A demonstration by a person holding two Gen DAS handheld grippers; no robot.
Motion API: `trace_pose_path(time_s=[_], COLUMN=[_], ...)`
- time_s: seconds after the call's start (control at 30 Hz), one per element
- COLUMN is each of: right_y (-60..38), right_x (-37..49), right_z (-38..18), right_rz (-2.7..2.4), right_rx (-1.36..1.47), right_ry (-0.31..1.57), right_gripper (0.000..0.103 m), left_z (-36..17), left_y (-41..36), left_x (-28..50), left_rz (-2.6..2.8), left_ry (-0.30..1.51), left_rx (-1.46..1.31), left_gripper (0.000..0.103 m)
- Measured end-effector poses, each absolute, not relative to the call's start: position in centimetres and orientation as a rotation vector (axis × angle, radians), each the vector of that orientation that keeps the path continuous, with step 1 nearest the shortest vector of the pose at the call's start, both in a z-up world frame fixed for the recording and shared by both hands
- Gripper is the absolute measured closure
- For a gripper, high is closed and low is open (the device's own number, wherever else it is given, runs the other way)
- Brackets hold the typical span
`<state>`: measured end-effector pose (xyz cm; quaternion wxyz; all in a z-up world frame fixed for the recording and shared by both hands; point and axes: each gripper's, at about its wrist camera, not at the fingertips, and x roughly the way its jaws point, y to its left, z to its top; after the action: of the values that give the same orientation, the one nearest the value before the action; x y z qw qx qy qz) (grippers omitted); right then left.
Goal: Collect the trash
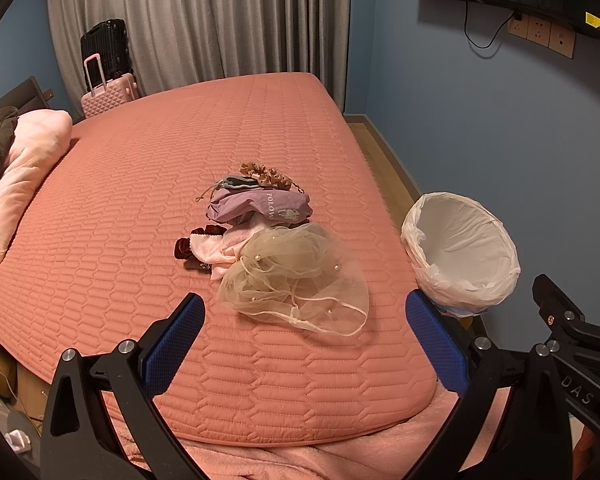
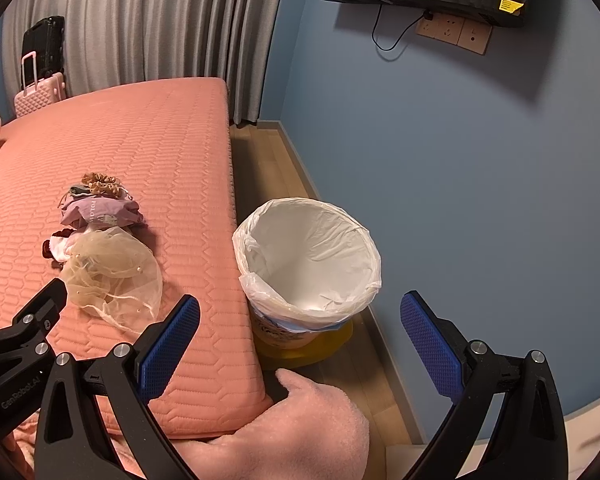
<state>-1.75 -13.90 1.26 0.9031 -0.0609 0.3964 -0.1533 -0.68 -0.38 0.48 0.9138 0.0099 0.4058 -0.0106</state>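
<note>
Hovering over the near end of the bed (image 1: pixel 260 128), both grippers are spread wide and hold nothing: the left gripper (image 1: pixel 304 340) faces a small heap of soft items, the right gripper (image 2: pixel 300 340) looks toward the bin (image 2: pixel 308 260). The heap lies on the quilted cover toward the bed's right edge: a beige tulle piece with pearls (image 1: pixel 296 280) nearest, behind it a pale pink cloth (image 1: pixel 216 252) with a dark red scrunchie (image 1: pixel 186 250) beside it, then a mauve pouch (image 1: pixel 260 210) and a tan scrunchie (image 1: pixel 266 176) farthest. The bin, lined with a white bag and seemingly empty, stands on the floor touching or just beside that edge. Collection looks not yet begun. Next, the left gripper should probably drop onto the tulle and pinch a bunched fold, since thin net may slip or snag the cloth beneath.
</note>
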Motion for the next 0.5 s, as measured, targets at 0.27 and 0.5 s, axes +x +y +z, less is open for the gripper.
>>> trace_pose_path(time_s=[0.27,0.5], right_y=[-14.2,-14.28], right_x=[-1.82,-1.84], right_z=[1.49,1.6], right_rz=[-0.322,-0.323], right_rx=[-0.121,-0.121], right_ry=[0.813,0.81], right_gripper=[0.006,0.006], left_z=[0.91,1.0], left_y=[-0.53,-0.45], left_x=[-0.8,-0.81], left_rz=[-0.026,-0.026], left_ry=[0.831,0.828], left_rx=[0.019,0.019], left_gripper=[0.007,0.007])
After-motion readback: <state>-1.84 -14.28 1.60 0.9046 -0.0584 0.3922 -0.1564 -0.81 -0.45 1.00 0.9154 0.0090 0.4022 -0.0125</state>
